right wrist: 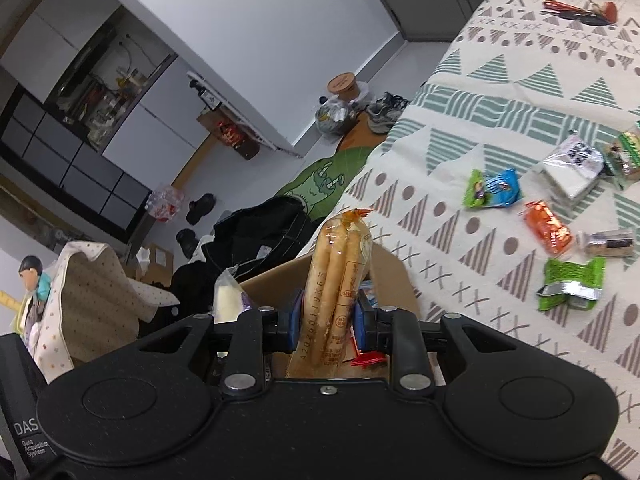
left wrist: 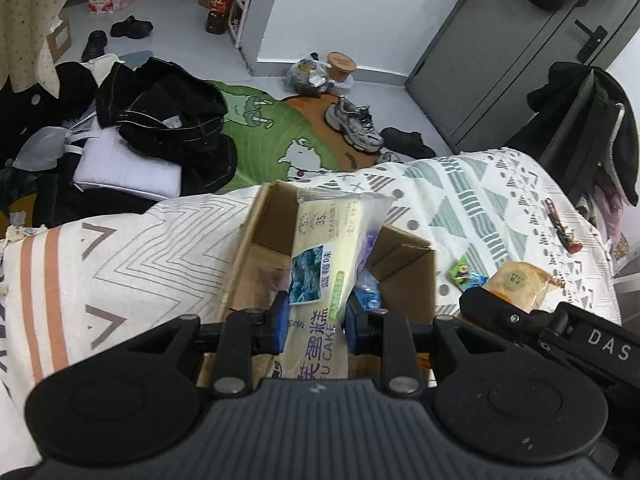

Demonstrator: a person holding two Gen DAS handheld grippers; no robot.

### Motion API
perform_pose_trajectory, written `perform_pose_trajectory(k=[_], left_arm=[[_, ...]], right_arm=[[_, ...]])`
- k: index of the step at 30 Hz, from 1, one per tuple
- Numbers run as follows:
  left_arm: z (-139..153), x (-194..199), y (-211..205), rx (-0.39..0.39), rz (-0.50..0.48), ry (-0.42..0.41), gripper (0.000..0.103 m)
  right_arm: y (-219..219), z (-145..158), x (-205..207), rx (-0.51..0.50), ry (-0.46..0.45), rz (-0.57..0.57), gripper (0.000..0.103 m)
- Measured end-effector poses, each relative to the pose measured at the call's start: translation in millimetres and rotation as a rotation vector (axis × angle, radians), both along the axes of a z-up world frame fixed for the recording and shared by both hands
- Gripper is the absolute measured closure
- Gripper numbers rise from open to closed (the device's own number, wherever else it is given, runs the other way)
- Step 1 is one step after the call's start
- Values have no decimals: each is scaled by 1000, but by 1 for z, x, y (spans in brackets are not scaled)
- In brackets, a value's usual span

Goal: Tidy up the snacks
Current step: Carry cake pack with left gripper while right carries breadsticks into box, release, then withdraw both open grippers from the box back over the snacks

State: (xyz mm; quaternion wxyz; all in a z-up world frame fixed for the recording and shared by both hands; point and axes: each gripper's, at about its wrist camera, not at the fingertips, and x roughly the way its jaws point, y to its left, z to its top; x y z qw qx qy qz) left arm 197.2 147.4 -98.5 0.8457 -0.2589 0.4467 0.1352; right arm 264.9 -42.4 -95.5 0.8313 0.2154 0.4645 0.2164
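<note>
My left gripper (left wrist: pixel 316 322) is shut on a pale yellow blueberry cake packet (left wrist: pixel 328 248), held upright over an open cardboard box (left wrist: pixel 404 256) on the patterned bedspread. A blue wrapper (left wrist: pixel 370 292) lies inside the box. My right gripper (right wrist: pixel 327 326) is shut on a clear packet of breadsticks (right wrist: pixel 340 276), standing up over the same cardboard box (right wrist: pixel 390 270). The cake packet (right wrist: pixel 226 294) shows at the left of the right wrist view. The right gripper's body (left wrist: pixel 560 332) is at the lower right of the left wrist view, beside a yellow biscuit packet (left wrist: pixel 516 280).
Several loose snacks lie on the bedspread (right wrist: pixel 500 120) to the right: a green-blue packet (right wrist: pixel 490 188), an orange one (right wrist: pixel 548 228), a green one (right wrist: pixel 570 282) and white sachets (right wrist: pixel 572 164). Pens (right wrist: pixel 580 10) lie farther off. Clothes (left wrist: pixel 172 120) and shoes (left wrist: pixel 354 122) cover the floor beyond.
</note>
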Motion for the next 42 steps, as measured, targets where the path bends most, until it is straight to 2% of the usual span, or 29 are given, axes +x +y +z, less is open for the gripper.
perform_pose_trajectory(k=[6,10,14,16,20,22,29,34,37,42], left_arm=[[0,-1,7,20,13,13,73],[4,-1,7,22,4,20,69],[6,-4,2,26,1,32,57],[6,-6,-1,34,4,37,49],[8,-8,-12,42,-1,44,42],[9,-8,-17,49,0,50,36],[16,-8,-44,72,-31,48,30],[20,-5,-65,84,-50,43,22],[22,-4,-78,85,-62,40,17],[27,-1,-102,93,-88,22,16]], right_arm=[[15,-1,-3,-38,-3,36,77],[14,-2,-6,-67,3,27,72],[4,-1,-9,-71,-1,8,61],[-2,1,-11,-79,-7,-10,53],[-17,4,-14,-89,-16,-39,48],[-24,5,-15,-96,-19,-57,41],[-55,9,-20,-130,-47,-129,20],[-86,11,-25,-147,-74,-189,5],[-106,14,-28,-149,-92,-219,1],[-134,14,-31,-169,-103,-236,0]])
